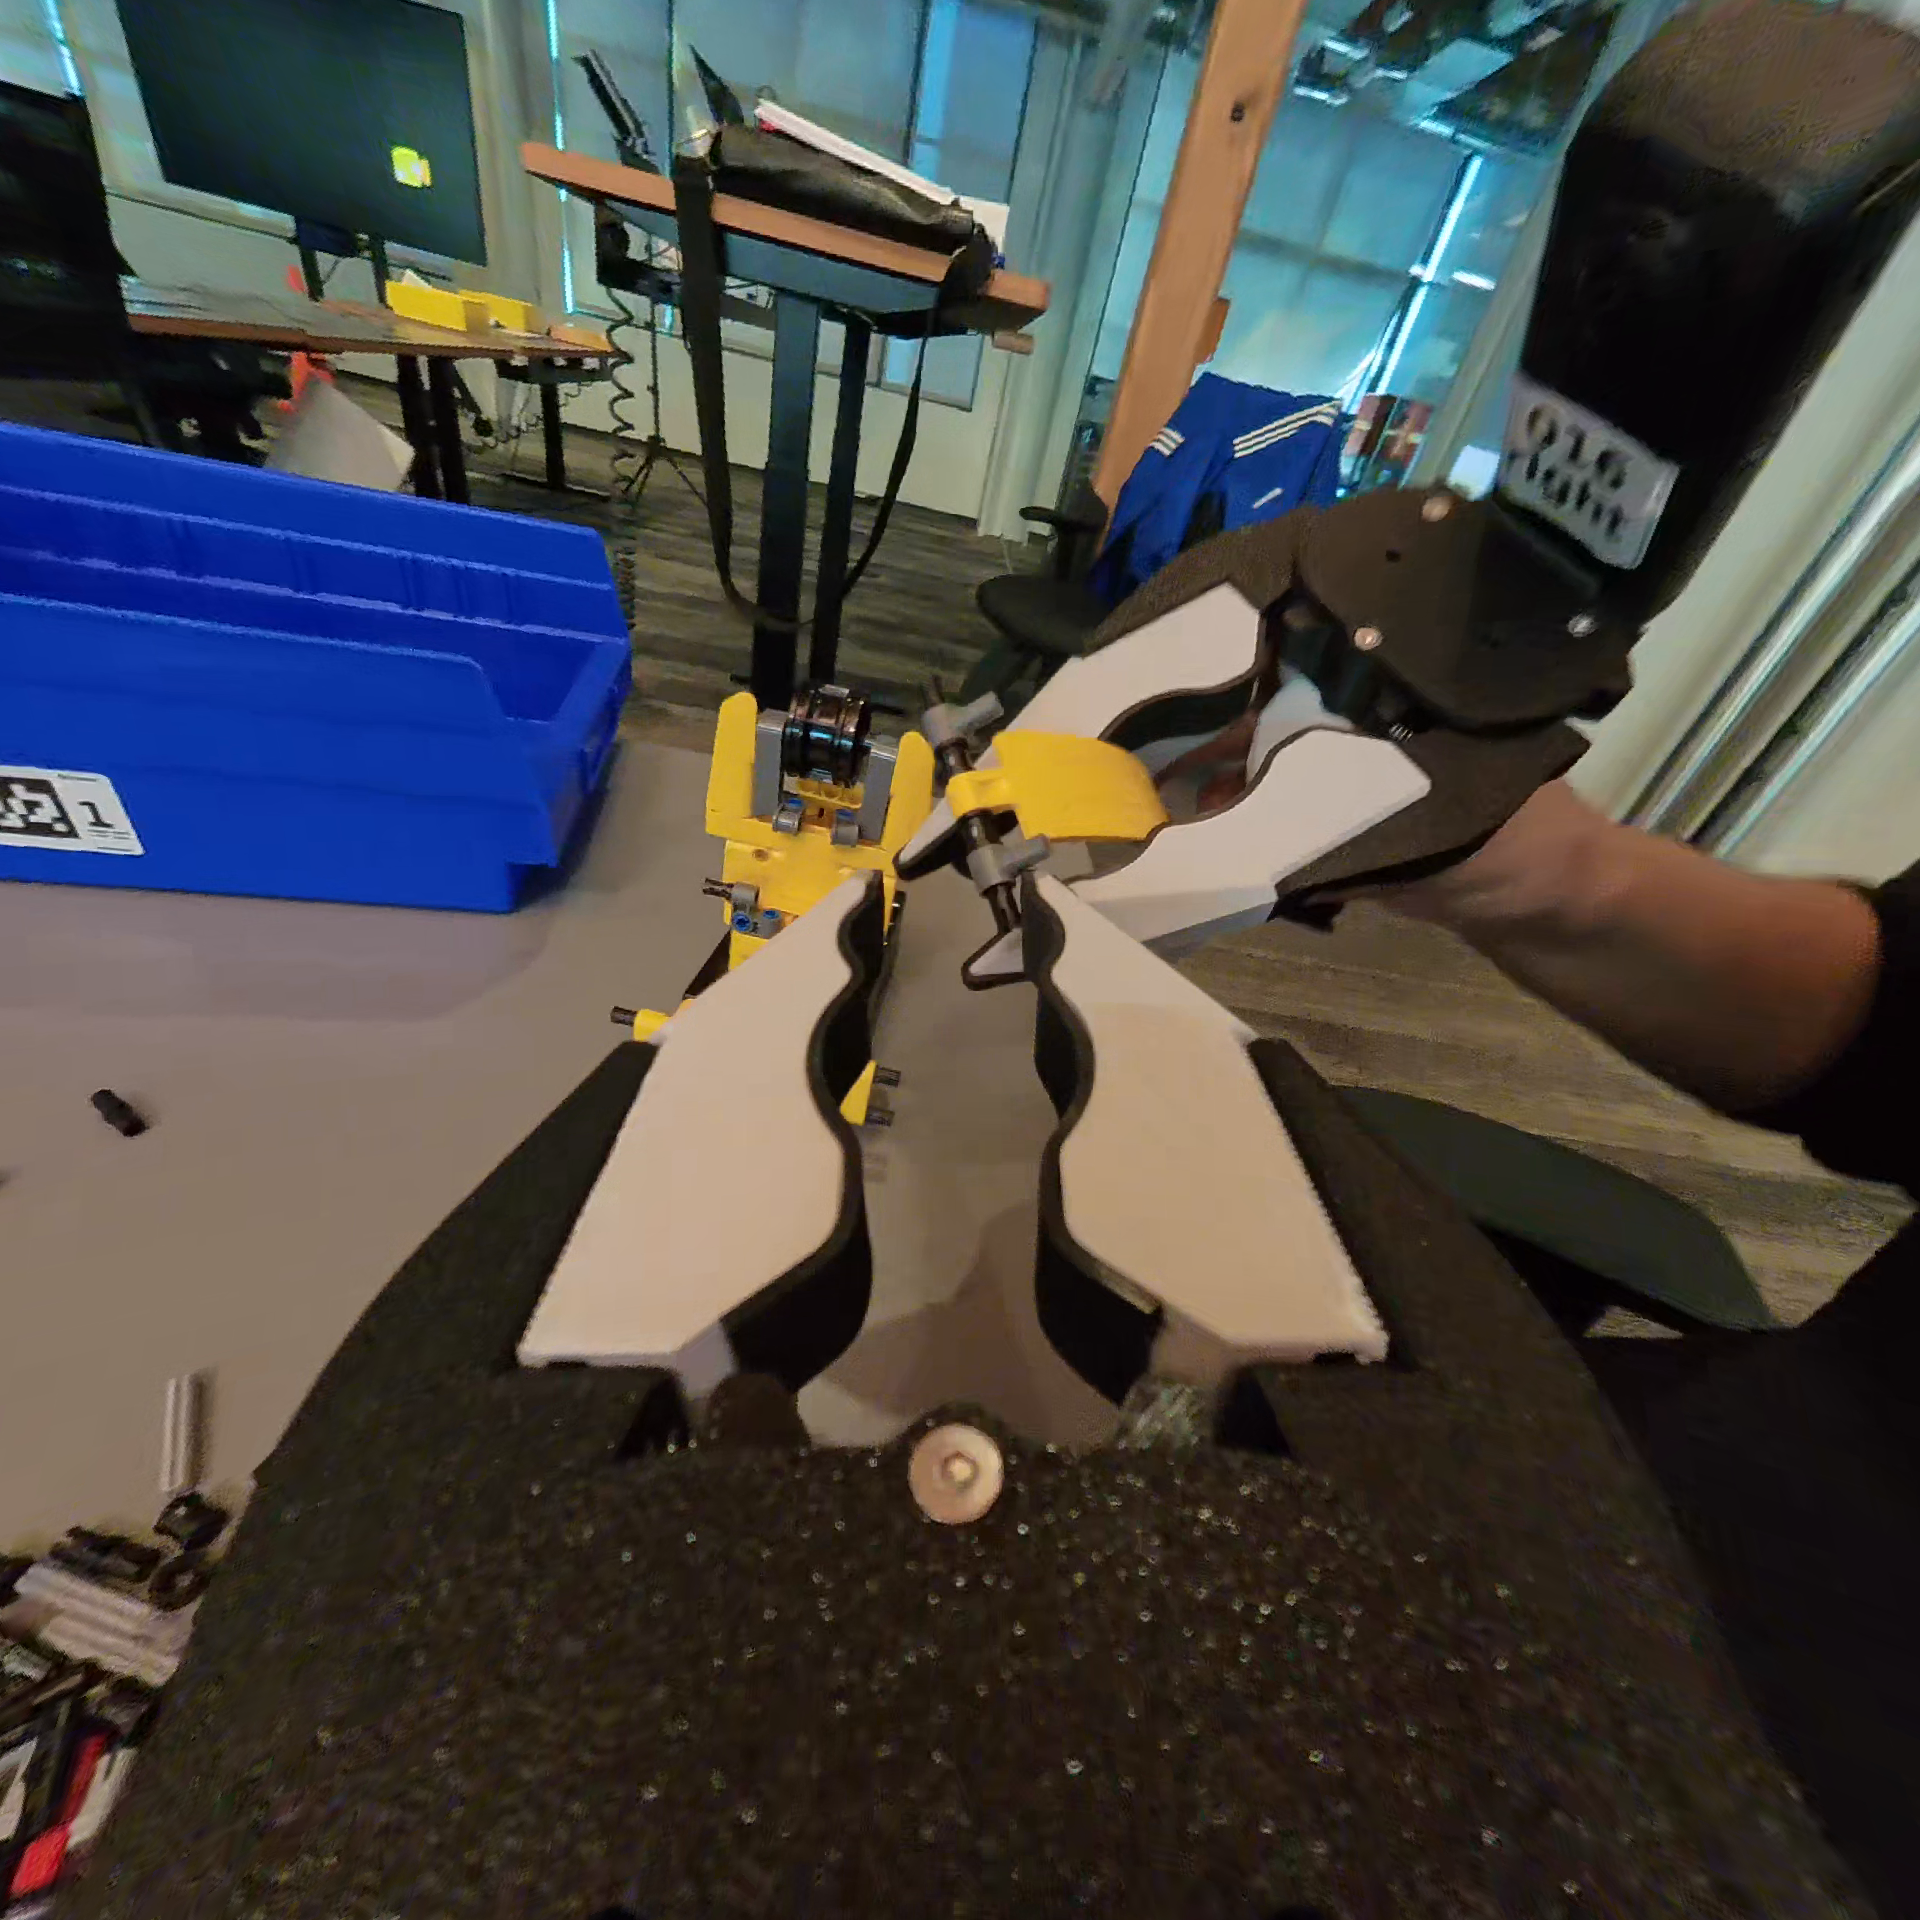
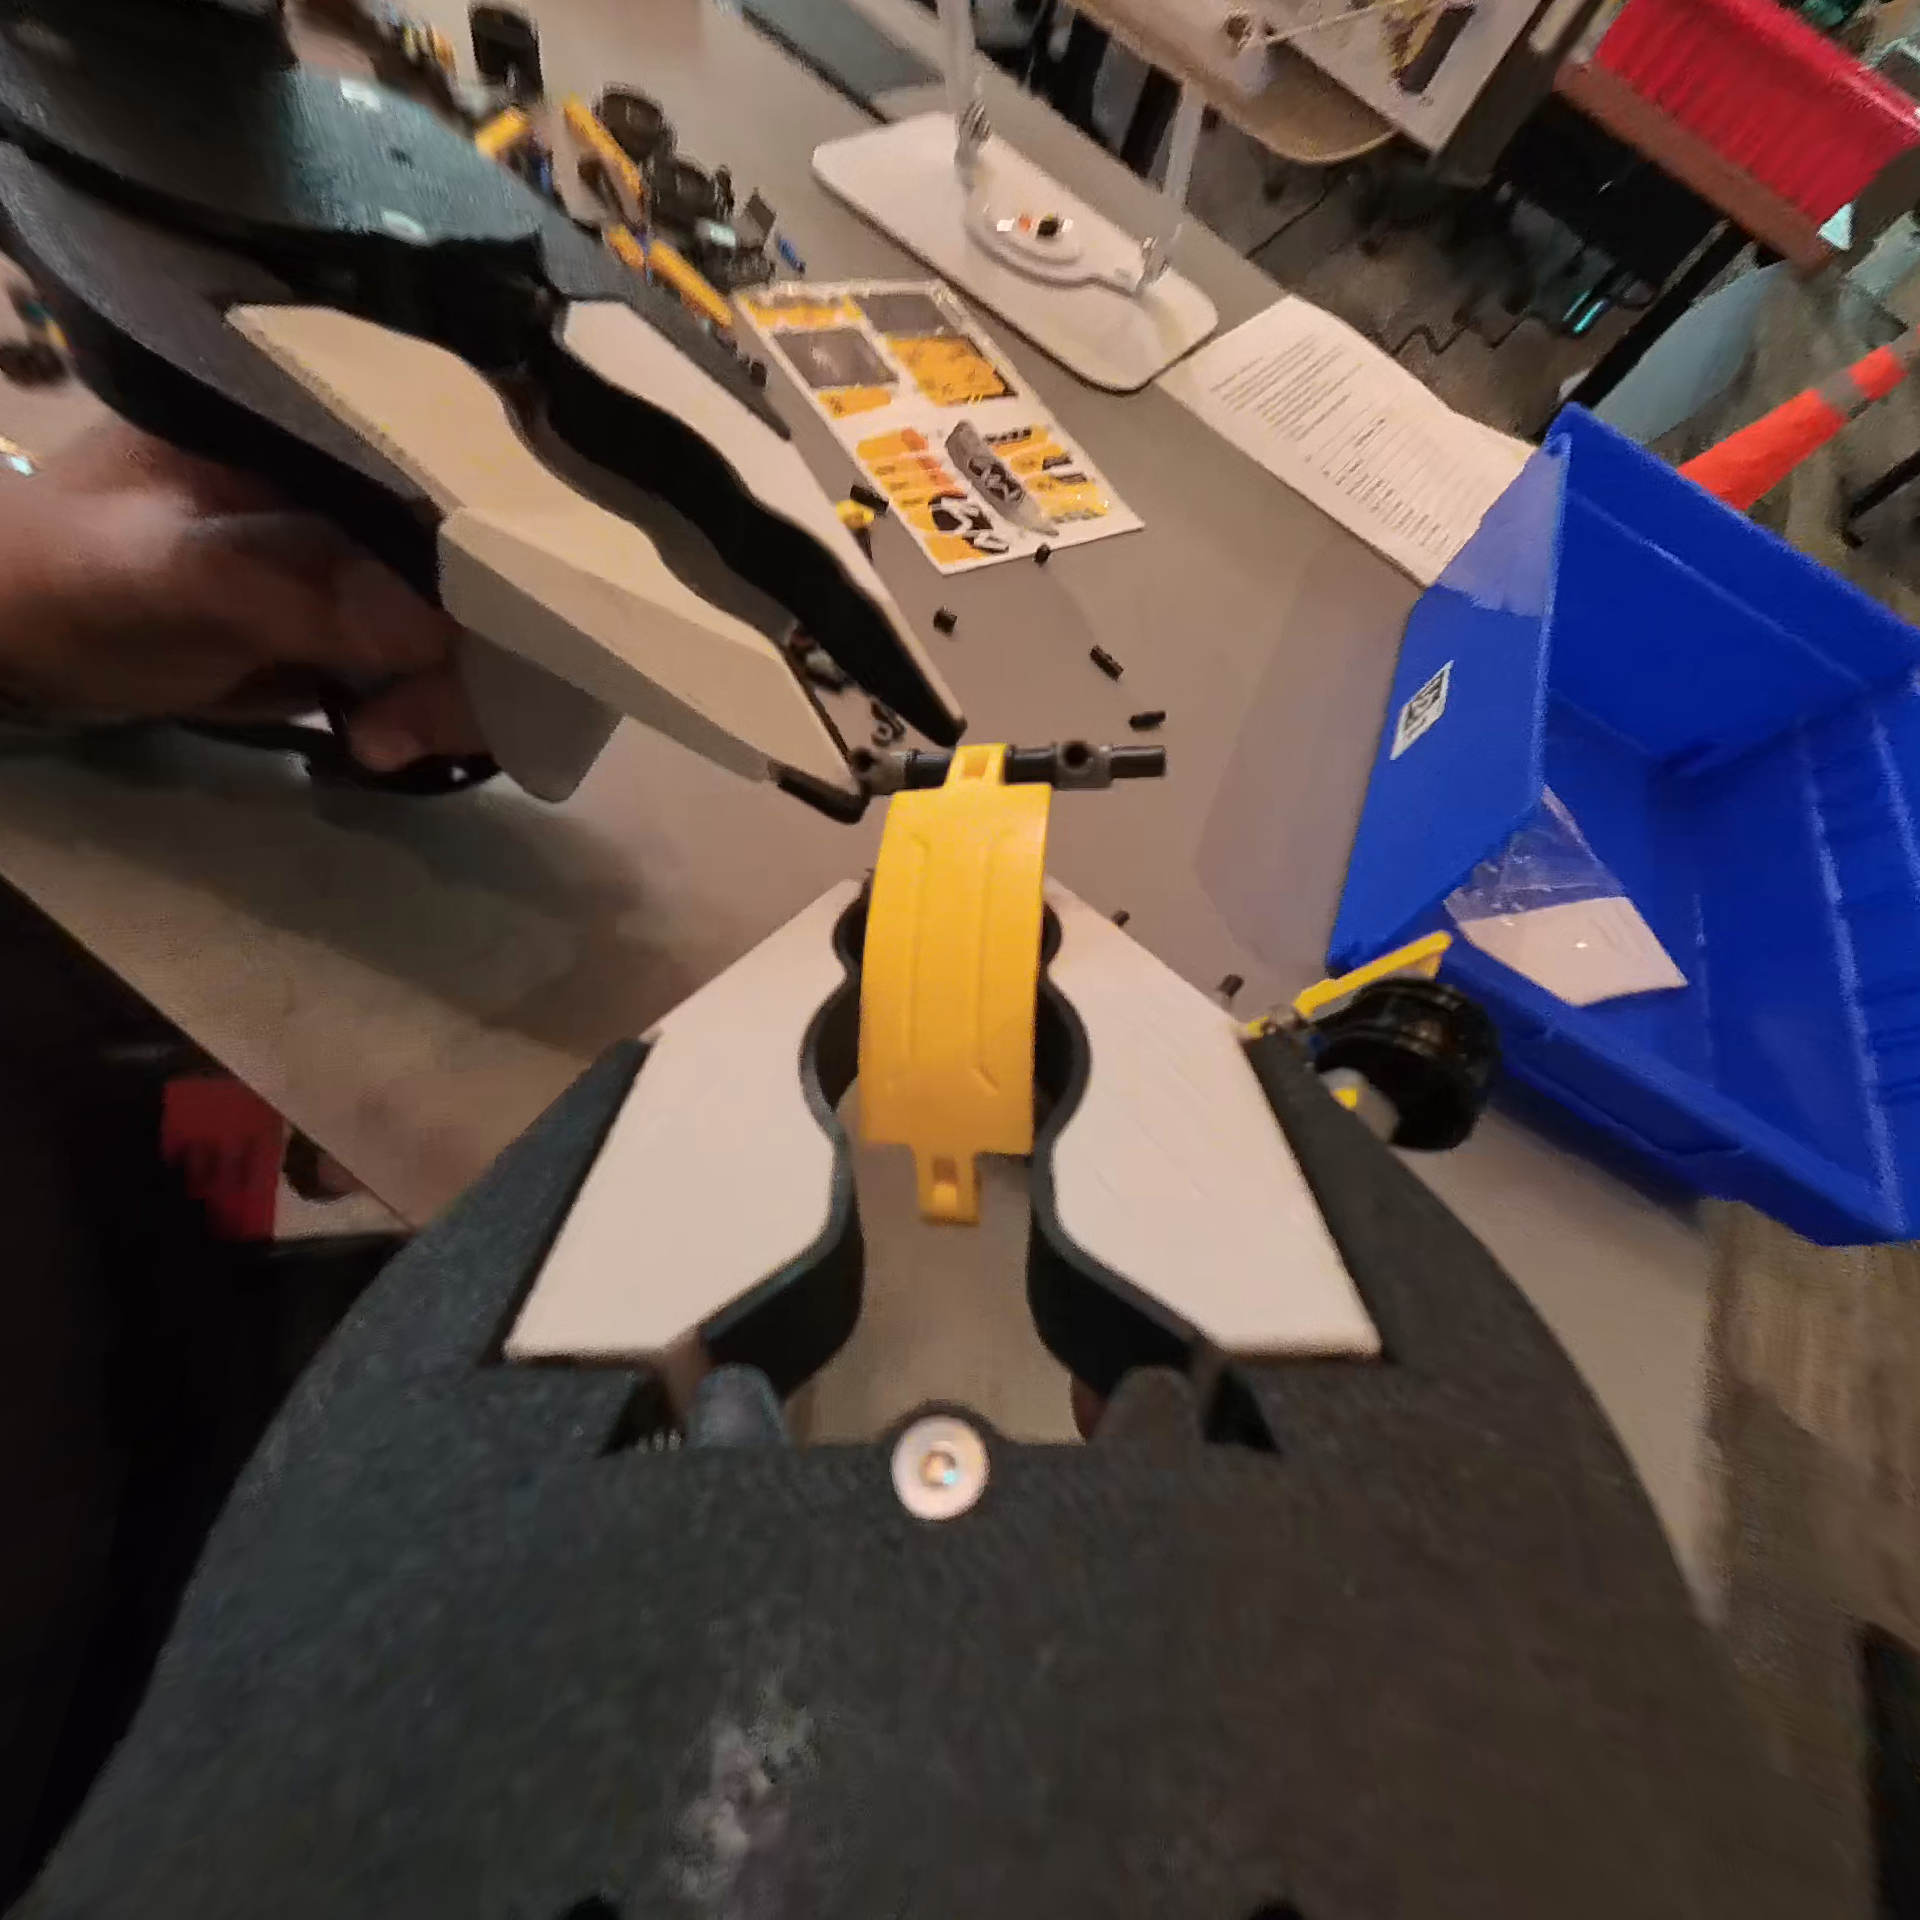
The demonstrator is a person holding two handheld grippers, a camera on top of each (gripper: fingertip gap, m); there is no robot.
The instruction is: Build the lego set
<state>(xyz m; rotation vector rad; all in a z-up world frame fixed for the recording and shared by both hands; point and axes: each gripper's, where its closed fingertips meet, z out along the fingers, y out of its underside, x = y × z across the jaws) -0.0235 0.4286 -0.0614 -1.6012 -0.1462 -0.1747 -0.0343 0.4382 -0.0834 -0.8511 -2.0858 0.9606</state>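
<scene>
My right gripper [image 2: 954,896] is shut on a yellow curved panel [image 2: 951,997], held off the grey table [image 2: 520,935]. A black axle with grey connectors [image 2: 1023,764] runs through the panel's front tab. My left gripper [image 1: 951,894] is closed on one end of that axle [image 1: 987,862]. In the right wrist view it [image 2: 883,753] comes in from the upper left. In the left wrist view the right gripper [image 1: 956,790] comes in from the right with the panel [image 1: 1070,790]. A yellow brick-built model [image 1: 800,831] with a black wheel on top stands just behind.
A blue bin [image 1: 312,675] stands on the left of the table and shows in the right wrist view [image 2: 1662,831] too. A sticker sheet [image 2: 935,416], a printed page [image 2: 1351,416], a white stand base [image 2: 1018,239], loose black pins [image 1: 120,1112] and a parts pile [image 1: 83,1621] lie about. Both grippers' tips are close together, under 4 cm apart.
</scene>
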